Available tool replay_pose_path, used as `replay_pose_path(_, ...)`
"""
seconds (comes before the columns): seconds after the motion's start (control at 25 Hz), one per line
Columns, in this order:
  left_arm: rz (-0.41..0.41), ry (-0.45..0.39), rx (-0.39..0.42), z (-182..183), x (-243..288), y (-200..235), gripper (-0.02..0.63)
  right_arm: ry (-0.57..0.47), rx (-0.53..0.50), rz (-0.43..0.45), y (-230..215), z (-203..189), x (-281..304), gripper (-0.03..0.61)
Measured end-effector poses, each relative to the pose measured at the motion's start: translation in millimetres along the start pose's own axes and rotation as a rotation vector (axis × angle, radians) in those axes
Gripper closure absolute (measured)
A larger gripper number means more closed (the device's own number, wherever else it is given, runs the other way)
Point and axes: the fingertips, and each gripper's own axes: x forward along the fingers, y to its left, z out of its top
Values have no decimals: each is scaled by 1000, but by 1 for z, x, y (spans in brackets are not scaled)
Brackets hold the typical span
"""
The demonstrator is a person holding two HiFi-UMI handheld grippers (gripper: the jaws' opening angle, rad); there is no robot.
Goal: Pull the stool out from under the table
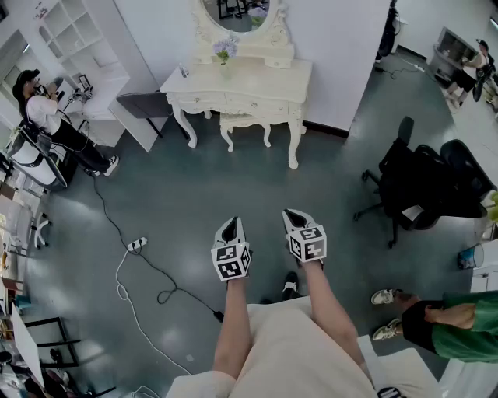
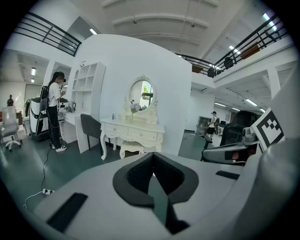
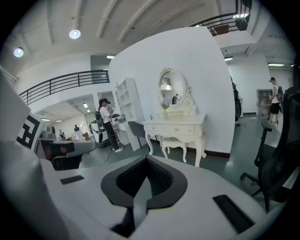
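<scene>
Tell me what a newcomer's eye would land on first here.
The ornate cream dressing table with its oval mirror stands against the white wall at the top, the matching stool tucked under it. Nearer the camera, the left gripper and right gripper, both shut and empty, point toward it across the grey-green floor.

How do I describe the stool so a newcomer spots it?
Find the white wall with the oval mirror; a cream dressing table with curved legs stands against it. The stool sits tucked under its middle. It is low and cream like the table, unlike the grey chair nearby.
</scene>
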Motion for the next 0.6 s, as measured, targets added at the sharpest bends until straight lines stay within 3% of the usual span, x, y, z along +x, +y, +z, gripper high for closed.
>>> replay_pose_path(0.6, 3, 0, 21, 18, 62, -15, 598, -9, 24, 44, -44, 29, 36, 535)
